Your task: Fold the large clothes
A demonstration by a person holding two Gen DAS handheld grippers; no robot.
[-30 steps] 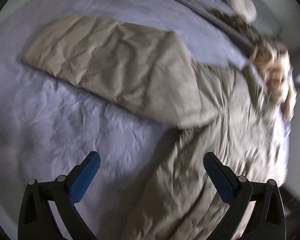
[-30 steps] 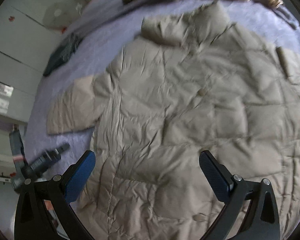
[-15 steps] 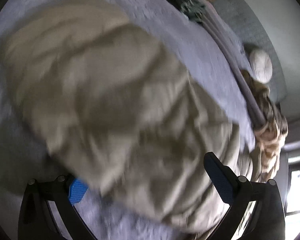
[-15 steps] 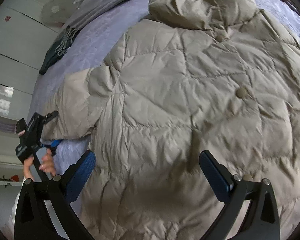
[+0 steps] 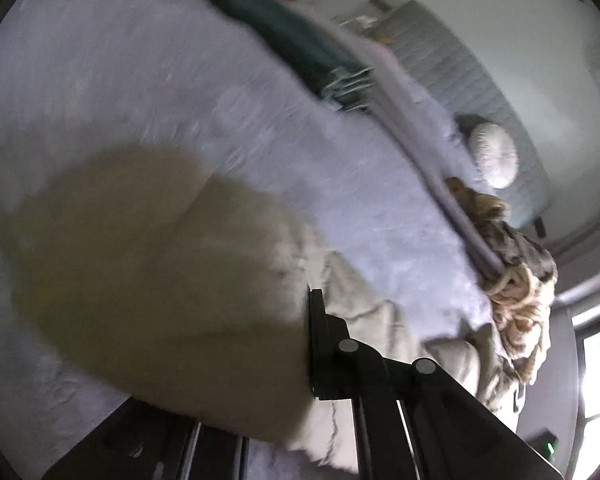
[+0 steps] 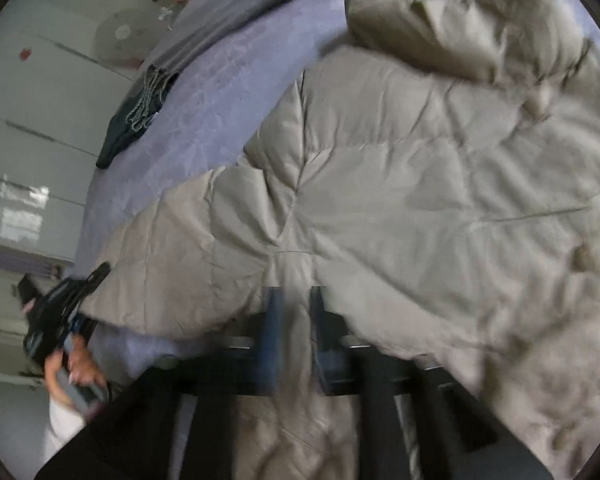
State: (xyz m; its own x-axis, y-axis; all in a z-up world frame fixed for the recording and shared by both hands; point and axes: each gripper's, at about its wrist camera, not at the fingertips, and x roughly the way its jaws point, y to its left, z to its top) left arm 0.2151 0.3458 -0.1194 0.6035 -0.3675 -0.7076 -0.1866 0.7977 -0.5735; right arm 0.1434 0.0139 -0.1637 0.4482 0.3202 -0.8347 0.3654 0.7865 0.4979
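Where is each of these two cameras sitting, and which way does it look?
Left wrist: on the left gripper, looking down along its fingers at the coat sleeve they pinch; only the fingers show.
Right wrist: on the right gripper, above the beige coat, jaws closing on a fold; the person's hand holding the left gripper shows at left.
Shared: the coat, purple bedspread, dark scarf.

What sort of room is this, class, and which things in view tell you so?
Most likely a bedroom: a coat lies spread on a bed with a lilac cover, a round cushion sits by a padded headboard, and white wardrobe doors stand beyond.
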